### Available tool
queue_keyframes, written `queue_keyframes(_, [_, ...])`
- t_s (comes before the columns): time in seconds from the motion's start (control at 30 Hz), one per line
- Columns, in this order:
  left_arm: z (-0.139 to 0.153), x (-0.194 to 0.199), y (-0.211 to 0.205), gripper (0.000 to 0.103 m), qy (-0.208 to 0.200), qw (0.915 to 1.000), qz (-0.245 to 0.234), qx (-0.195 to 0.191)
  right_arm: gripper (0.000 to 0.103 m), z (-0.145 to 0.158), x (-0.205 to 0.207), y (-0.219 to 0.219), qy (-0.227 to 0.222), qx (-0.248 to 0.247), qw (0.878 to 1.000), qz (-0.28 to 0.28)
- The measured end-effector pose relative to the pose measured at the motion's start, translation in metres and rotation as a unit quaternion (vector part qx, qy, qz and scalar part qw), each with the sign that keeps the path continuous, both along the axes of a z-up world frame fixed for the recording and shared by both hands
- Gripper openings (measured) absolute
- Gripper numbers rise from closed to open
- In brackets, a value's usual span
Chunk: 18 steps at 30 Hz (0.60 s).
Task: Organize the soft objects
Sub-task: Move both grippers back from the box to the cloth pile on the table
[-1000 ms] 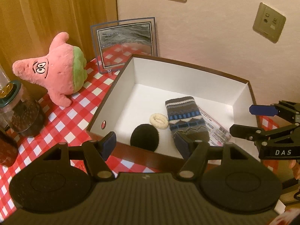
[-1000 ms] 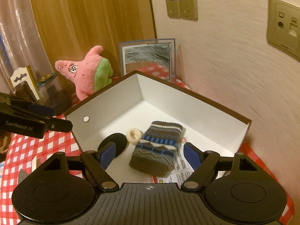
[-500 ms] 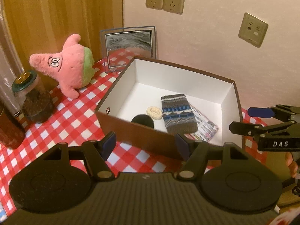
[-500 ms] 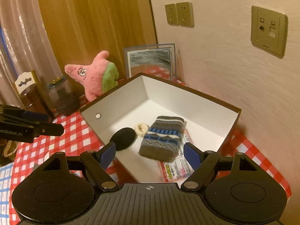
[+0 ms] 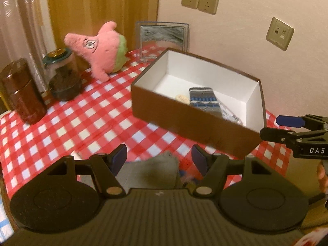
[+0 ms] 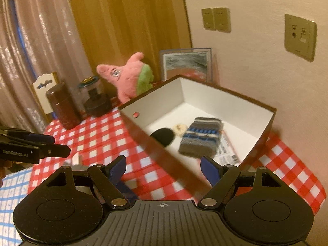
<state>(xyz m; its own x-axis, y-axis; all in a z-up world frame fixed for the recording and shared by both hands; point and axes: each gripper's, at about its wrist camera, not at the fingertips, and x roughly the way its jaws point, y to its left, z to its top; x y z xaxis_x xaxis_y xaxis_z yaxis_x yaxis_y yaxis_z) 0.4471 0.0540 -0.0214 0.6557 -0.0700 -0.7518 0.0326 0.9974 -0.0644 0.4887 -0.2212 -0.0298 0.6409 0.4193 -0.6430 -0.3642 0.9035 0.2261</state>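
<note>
Both hand-held grippers, left hand-held gripper [image 5: 159,157] and right hand-held gripper [image 6: 163,168], gape wide and empty; the left should pinch the grey sock [image 5: 162,165] lying before the box [image 5: 190,121] mid-fabric.

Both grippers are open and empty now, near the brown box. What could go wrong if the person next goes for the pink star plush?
1. The pink star plush stands close beside the glass jar and the brown canister; a wide reach may knock them over.
2. The picture frame only leans against the wall behind the box; a bump could tip it.
3. The plush looks bulky, so it may cover the knitted sock in the box.
</note>
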Motion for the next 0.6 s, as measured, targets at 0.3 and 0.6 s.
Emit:
queue_keyframes(0.3, [-0.017, -0.044, 0.023, 0.067, 0.022, 0.9992, 0.033, 0.0, 0.079, -0.017, -0.03, 0.016, 0.027, 0.004, 0.999, 0.023])
queue_keyframes(0.6, [-0.046, -0.074, 0.024, 0.067, 0.042, 0.9982, 0.04, 0.014, 0.079, -0.038, -0.048, 0.031, 0.058, 0.001, 0.998, 0.037])
